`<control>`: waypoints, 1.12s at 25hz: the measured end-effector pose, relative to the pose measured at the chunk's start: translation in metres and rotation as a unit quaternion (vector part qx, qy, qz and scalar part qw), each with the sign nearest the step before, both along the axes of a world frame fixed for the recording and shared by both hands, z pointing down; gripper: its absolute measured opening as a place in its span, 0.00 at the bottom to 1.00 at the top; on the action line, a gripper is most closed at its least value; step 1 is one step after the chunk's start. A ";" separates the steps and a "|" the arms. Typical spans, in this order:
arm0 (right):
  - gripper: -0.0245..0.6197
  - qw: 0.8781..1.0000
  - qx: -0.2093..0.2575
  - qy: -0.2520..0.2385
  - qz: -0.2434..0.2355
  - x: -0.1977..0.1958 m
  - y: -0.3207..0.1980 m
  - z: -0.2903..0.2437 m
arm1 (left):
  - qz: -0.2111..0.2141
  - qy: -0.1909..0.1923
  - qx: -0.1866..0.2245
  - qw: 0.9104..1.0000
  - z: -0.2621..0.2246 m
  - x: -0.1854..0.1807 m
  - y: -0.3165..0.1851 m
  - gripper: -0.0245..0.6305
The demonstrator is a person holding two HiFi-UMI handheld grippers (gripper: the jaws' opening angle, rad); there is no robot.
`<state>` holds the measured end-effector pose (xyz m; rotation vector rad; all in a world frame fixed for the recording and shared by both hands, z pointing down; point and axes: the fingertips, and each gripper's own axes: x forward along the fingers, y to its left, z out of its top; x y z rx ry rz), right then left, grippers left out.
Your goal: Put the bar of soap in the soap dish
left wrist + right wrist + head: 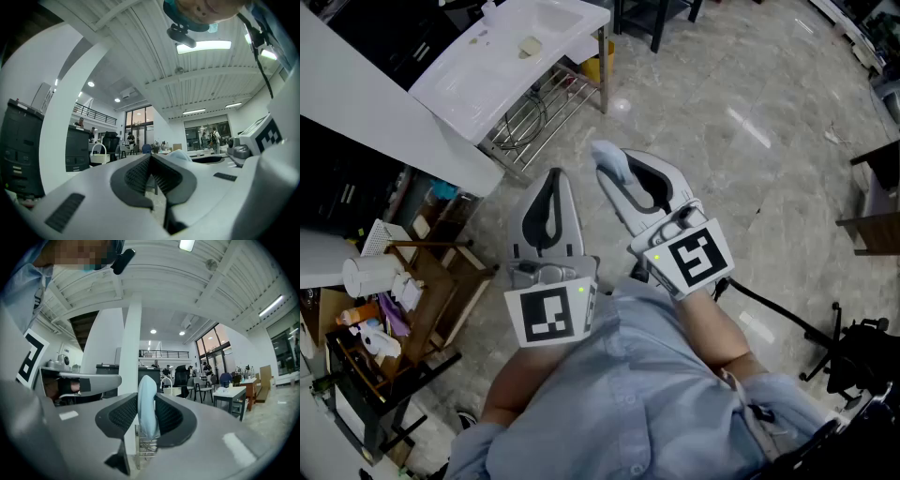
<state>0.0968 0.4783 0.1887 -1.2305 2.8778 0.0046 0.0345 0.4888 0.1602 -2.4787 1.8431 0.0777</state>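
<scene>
One bar of soap (146,399): pale blue, on edge between the jaws of the right gripper (145,405), above the floor (722,141).
right gripper: clamped on the soap, jaws fairly wide.
left gripper (151,164): jaws together, empty, just beside the right.

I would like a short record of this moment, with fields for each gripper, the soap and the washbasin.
left gripper: jaws together, nothing between them
right gripper: shut on the bar of soap
bar of soap: pale blue, standing on edge between the pads, its end past the jaw tips
washbasin: white, on a metal frame, ahead and to the left, apart from both grippers
</scene>
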 end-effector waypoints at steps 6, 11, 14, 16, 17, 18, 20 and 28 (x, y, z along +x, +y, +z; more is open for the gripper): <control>0.22 1.000 0.002 -0.005 0.003 0.026 -0.008 0.000 | 0.004 -0.004 -0.004 1.000 0.002 0.026 -0.008 0.04; 0.21 1.000 0.003 -0.017 0.005 0.049 -0.013 0.000 | 0.011 -0.012 -0.005 1.000 0.004 0.051 -0.015 0.04; 0.21 1.000 0.004 -0.021 0.009 0.069 -0.018 -0.001 | 0.011 -0.016 -0.003 1.000 0.003 0.069 -0.020 0.04; 0.21 1.000 0.003 -0.027 0.008 0.081 -0.022 -0.002 | 0.011 -0.016 -0.004 1.000 0.003 0.081 -0.023 0.04; 0.21 1.000 0.004 -0.031 0.006 0.086 -0.024 -0.003 | 0.010 -0.016 -0.004 1.000 0.003 0.086 -0.025 0.04; 0.21 0.999 0.005 -0.033 0.003 0.090 -0.026 -0.003 | 0.009 -0.017 -0.004 1.000 0.003 0.091 -0.027 0.04; 0.21 0.999 0.004 -0.036 -0.004 0.097 -0.031 -0.003 | 0.003 -0.016 -0.005 1.000 0.004 0.098 -0.031 0.04; 0.21 0.998 -0.013 -0.048 -0.024 0.101 -0.051 0.009 | -0.008 -0.023 -0.031 0.999 0.021 0.104 -0.048 0.04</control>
